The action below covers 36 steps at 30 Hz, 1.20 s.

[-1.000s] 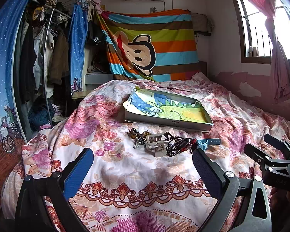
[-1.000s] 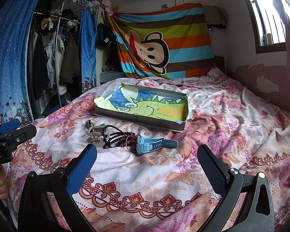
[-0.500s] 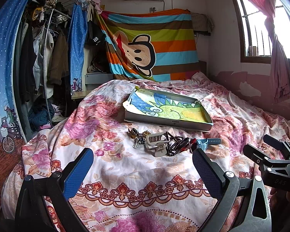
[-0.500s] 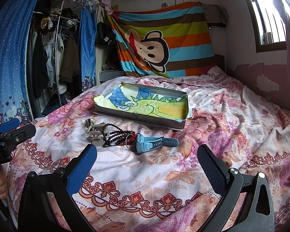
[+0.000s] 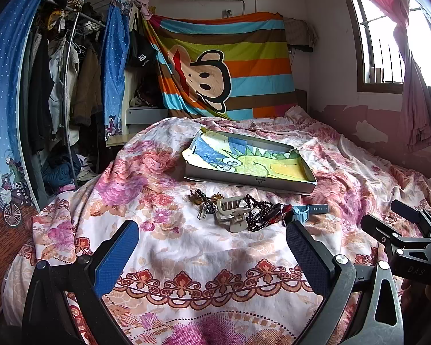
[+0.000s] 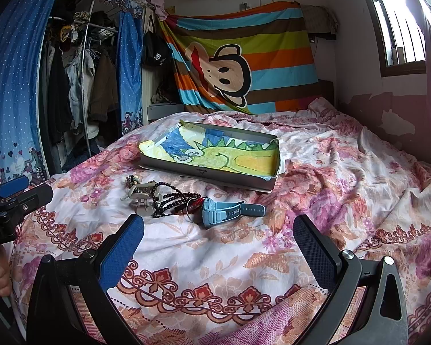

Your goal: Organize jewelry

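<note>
Here both grippers' fingers spread wide, empty, above quilt (image 6: 215,247); blue watch (image 6: 215,212) beside beads (image 6: 169,199).

Tray (image 6: 207,174) sits mid-bed (image 6: 330,189). Just before it, L to R: hair clip (image 6: 142,198), bead necklace (image 6: 169,201), watch (image 6: 224,211), all touching. Banner (image 6: 244,57) hangs behind bed, clothes rack (image 6: 80,72) to its L.

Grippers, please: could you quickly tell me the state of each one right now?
Left gripper: open, holding nothing, above the bedspread.
Right gripper: open, holding nothing.
</note>
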Available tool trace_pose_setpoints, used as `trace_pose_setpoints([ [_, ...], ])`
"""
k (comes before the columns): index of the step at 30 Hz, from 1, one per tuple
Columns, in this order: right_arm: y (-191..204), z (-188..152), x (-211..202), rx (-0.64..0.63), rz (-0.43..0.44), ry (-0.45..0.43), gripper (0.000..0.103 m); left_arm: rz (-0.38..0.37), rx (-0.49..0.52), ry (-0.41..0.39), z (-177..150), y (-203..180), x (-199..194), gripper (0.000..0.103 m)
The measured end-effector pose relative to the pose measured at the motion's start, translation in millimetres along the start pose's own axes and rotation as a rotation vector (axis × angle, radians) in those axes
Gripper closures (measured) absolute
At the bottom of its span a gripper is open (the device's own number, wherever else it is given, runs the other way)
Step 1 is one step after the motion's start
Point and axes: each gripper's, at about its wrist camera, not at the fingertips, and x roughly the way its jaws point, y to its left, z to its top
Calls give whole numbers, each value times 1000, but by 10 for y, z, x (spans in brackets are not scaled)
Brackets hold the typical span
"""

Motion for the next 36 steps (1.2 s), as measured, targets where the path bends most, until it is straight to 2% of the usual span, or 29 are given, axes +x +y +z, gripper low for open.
trace_pose_setpoints([
  [11, 0, -50, 20, 4, -1, 22, 1, 9, -3, 8, -39, -70, 18, 0],
  [13, 2, -45, 34, 6, -2, 30, 1, 10, -4, 13, -54, 62, 42, 0],
  [18, 4, -38, 94, 12, -5, 78, 1, 31, 5, 40, -50, 76, 81, 0],
  [22, -11, -46, 163, 14, -15, 133, 1, 21, -9, 70, -48, 120, 114, 0],
  [27, -60, -30, 215, 22, -27, 160, 1, 13, -25, 86, -22, 154, 163, 0],
  [36, -235, 141, 438, 35, -3, 210, 1, -2, -21, 139, 149, 218, 553, 0],
])
